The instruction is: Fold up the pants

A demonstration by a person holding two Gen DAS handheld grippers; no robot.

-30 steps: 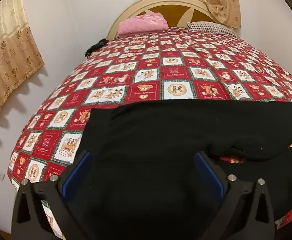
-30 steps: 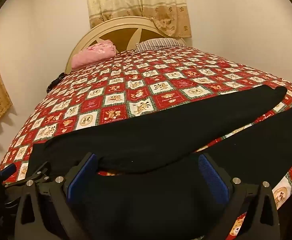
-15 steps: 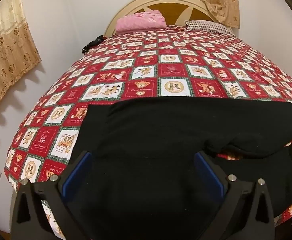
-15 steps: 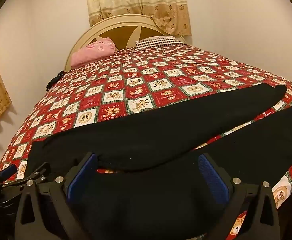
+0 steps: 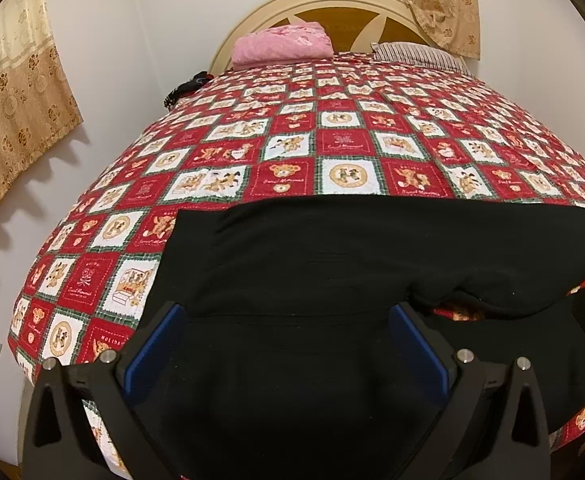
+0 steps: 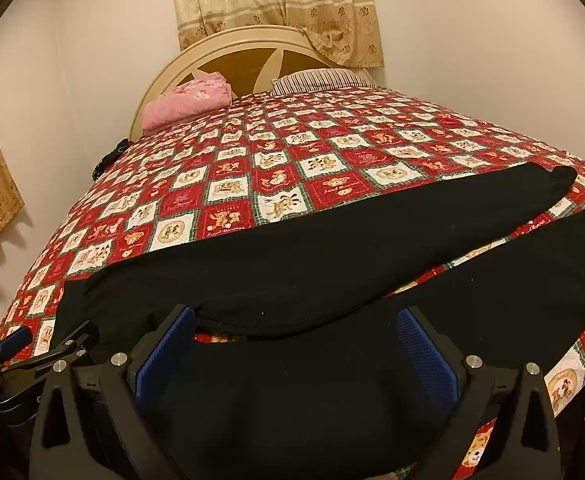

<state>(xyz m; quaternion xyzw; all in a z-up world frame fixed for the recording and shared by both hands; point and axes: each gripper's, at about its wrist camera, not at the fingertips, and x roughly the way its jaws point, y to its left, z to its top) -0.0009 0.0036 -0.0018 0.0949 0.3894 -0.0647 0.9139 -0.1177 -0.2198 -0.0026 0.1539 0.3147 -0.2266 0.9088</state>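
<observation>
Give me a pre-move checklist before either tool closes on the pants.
1. Left tool open: ok, blue pads spread wide.
2. Right tool open: ok, pads spread wide.
3. Black fabric pants lying flat on the red patchwork teddy-bear quilt: ok, both legs spread apart with quilt showing between them.
4. Cloth between the left tool's pads: ok, the waist end fills the gap.
5. Cloth between the right tool's pads: ok, the near leg fills the gap.
6. Pads touching the fabric: cannot tell, height above the cloth is unclear.
</observation>
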